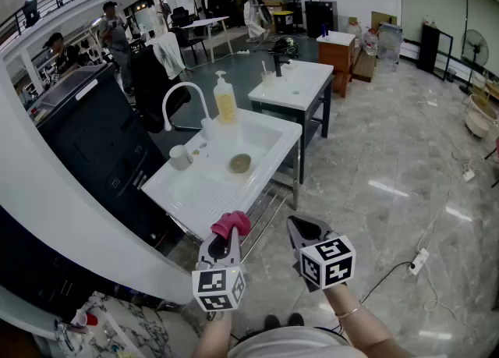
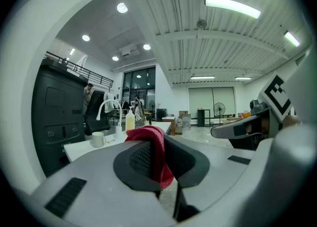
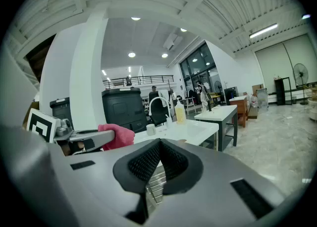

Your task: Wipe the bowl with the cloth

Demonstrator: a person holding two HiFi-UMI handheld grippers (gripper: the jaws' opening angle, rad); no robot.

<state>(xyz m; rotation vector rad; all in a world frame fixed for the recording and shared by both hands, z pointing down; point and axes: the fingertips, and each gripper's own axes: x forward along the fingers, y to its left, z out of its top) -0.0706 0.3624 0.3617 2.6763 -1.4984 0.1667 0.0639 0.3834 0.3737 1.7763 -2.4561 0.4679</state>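
Low in the centre of the head view, the red cloth (image 1: 231,224) is pinched in the left hand-held gripper (image 1: 227,241). Just right of it, the right hand-held gripper (image 1: 299,229) is clenched on nothing. Further up the frame, the bowl (image 1: 240,163) lies in the basin of the white sink (image 1: 195,193), well apart from both.

For a good wipe, the cloth's loose fold should be led into the bowl. The bowl is probably best steadied with the free gripper. How the cloth is folded over one jaw is shown only in the left gripper view, while the bowl is made out clearly only in the head view.
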